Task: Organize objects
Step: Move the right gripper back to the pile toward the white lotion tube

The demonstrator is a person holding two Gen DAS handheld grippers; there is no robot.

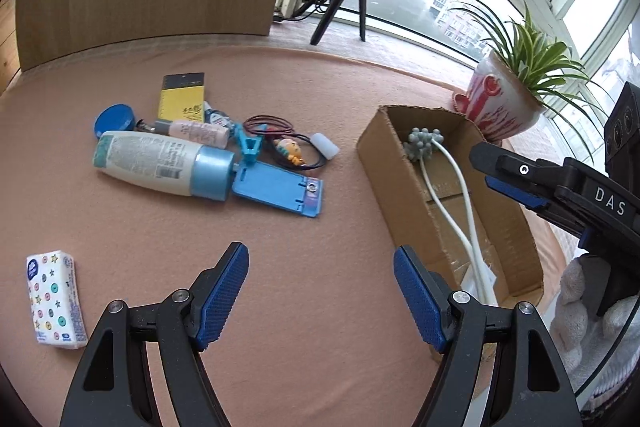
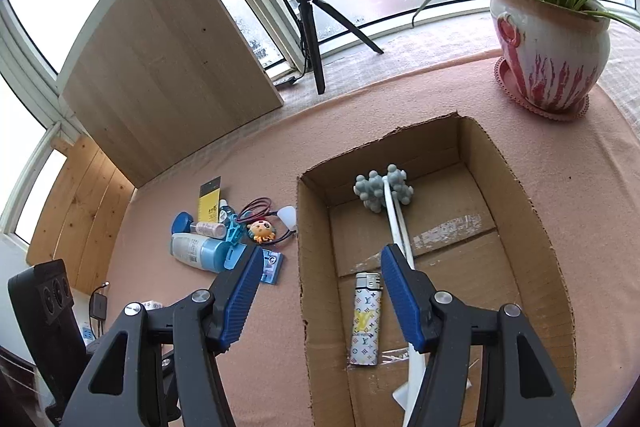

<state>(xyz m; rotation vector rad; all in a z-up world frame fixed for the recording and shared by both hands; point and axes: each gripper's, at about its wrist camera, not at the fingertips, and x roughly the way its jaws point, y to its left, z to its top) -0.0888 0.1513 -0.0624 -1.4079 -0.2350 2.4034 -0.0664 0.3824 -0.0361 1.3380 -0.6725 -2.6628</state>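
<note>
While your right gripper [image 2: 318, 293] hangs over the cardboard box [image 2: 532, 211] at lower centre of its view, its jaws are spread and grip nothing; the lighter [image 2: 365, 319] lies flat on the box floor between them, beside the white massager [image 2: 384, 193]. Your left gripper [image 1: 320, 297] is also spread wide and empty above bare pink cloth [image 1: 320, 227]. Left of the box, in mid-frame, sit the lotion bottle [image 1: 160, 165], blue holder [image 1: 280, 193], hair ties [image 1: 272, 126] and toy [image 1: 290, 151]; a tissue pack [image 1: 56, 301] lies at lower left.
</note>
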